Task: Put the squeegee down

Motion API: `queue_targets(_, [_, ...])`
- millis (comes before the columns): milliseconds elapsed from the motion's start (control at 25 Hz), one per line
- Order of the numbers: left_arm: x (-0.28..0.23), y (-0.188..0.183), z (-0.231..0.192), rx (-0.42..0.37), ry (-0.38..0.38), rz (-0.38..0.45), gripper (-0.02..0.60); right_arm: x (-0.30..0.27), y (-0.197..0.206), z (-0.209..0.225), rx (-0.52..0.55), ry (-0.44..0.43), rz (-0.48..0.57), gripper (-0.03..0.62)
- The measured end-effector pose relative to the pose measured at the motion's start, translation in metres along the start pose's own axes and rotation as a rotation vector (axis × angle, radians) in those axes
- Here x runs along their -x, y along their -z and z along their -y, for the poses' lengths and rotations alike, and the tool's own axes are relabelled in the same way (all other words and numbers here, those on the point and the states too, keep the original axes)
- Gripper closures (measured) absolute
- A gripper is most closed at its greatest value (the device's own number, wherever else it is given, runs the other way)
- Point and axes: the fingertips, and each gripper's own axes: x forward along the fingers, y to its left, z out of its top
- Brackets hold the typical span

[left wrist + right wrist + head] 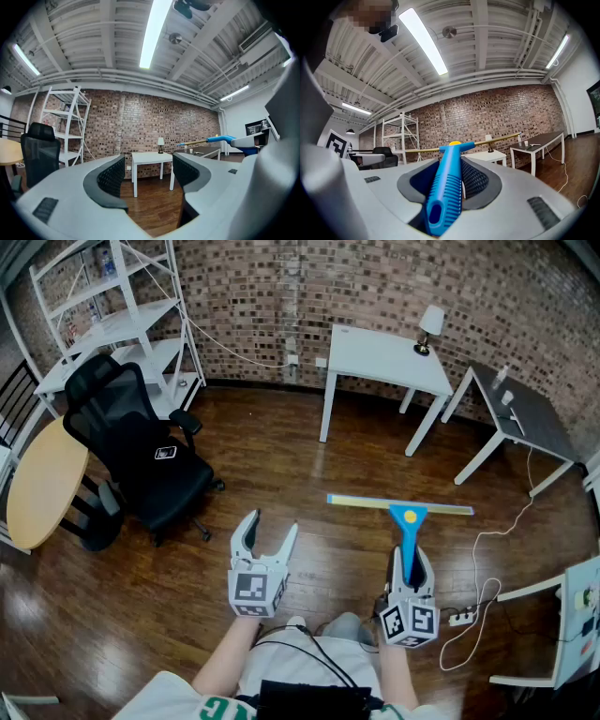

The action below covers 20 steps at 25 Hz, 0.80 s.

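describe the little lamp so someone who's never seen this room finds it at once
Before the brick wall stands a white table, left of a dark desk in the head view. The lamp sits near the table's far right corner: white shade, dark base, the only thing on that table.

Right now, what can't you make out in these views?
- Head view: squeegee handle's lower end, hidden inside the right gripper.
- Head view: things on the shelf, too small.
- Head view: desk at right, cut off by the edge.
- Left gripper view: squeegee handle's end, behind the right gripper.
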Motion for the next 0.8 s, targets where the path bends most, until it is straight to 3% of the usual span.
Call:
queue_targets(360, [-0.069,0.011,0.007,-0.017,-0.006,-0.009,0.264,-0.053,0.013,0.041,-0.015,0.007,-0.018,0.430])
queue_targets(600, [-0.166,0.020,0.027,-0.015,0.018,-0.028,0.264,-0.136,0.004,0.104,-0.046,0.019,-0.010,0.430])
queue_targets(800, [-0.258,0.007,0.051,-0.026,0.003,-0.013,0.264,-0.215,-0.022,0.168,-0.055,-0.005,0.006,0.430])
